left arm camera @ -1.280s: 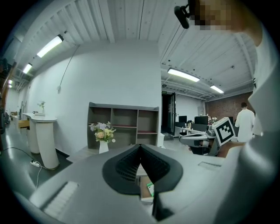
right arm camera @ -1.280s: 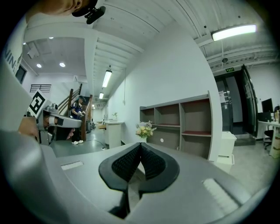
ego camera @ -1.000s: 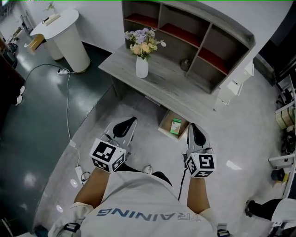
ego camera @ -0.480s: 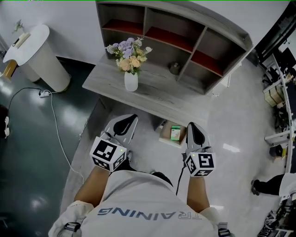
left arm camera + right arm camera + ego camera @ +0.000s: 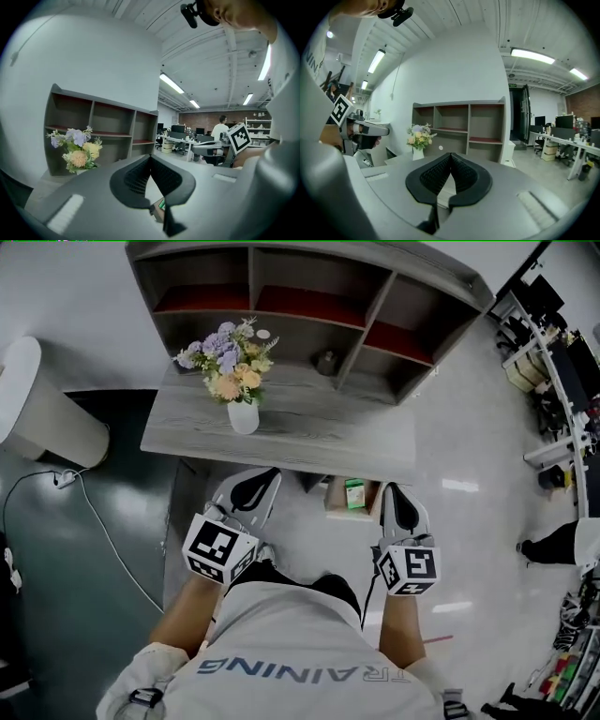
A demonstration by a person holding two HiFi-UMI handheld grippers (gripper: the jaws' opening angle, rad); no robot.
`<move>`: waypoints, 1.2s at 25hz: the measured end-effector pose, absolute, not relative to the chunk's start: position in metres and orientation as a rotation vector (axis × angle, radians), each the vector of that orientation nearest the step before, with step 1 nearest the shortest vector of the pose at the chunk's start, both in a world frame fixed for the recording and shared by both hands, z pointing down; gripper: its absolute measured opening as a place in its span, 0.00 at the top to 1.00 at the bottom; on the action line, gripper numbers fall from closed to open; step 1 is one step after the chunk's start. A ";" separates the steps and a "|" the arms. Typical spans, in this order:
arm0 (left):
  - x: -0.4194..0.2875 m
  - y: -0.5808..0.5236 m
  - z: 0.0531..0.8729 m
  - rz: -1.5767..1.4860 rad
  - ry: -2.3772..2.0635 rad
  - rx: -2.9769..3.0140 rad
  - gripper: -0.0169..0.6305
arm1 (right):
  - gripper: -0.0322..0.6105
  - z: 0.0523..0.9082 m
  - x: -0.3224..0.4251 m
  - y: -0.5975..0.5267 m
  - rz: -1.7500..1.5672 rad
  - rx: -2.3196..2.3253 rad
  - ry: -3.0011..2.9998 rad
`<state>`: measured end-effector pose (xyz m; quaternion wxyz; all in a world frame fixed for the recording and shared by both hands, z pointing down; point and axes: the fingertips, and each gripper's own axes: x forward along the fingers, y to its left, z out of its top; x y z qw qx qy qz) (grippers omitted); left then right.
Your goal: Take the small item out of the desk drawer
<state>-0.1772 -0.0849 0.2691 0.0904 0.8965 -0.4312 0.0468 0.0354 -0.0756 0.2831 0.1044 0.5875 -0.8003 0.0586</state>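
In the head view an open drawer (image 5: 336, 498) sticks out under the front edge of the grey desk (image 5: 309, 442). A small green item (image 5: 355, 493) lies in it. My left gripper (image 5: 267, 476) is shut and empty, hovering just left of the drawer. The right gripper (image 5: 392, 491), also shut and empty, hangs just right of it. In the left gripper view the pads of my left gripper (image 5: 150, 157) meet, and the green item (image 5: 161, 204) peeks out below them. The right gripper view shows my right gripper (image 5: 451, 154) closed, pointing at the desk.
A white vase of flowers (image 5: 241, 414) stands on the desk in front of a hutch with open shelves (image 5: 309, 296). A white round table (image 5: 42, 423) and a floor cable (image 5: 94, 512) are at the left. Office desks and a person's leg (image 5: 553, 542) are at the right.
The desk and open drawer have come closer and swung square to me. Both grippers hold the same place in view, still shut; the drawer now lies between their tips.
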 end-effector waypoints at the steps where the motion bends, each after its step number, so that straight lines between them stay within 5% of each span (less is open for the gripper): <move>1: -0.173 -0.088 0.271 0.147 -1.252 2.683 0.98 | 0.92 0.285 0.041 -0.074 0.184 1.760 -2.335; 19: -0.048 -0.094 0.287 0.237 -0.985 2.769 0.98 | 0.91 0.307 0.167 -0.034 0.290 2.003 -2.126; 30: -0.044 -0.107 0.303 0.282 -0.997 2.721 0.97 | 0.47 0.328 0.164 -0.056 0.361 1.911 -2.150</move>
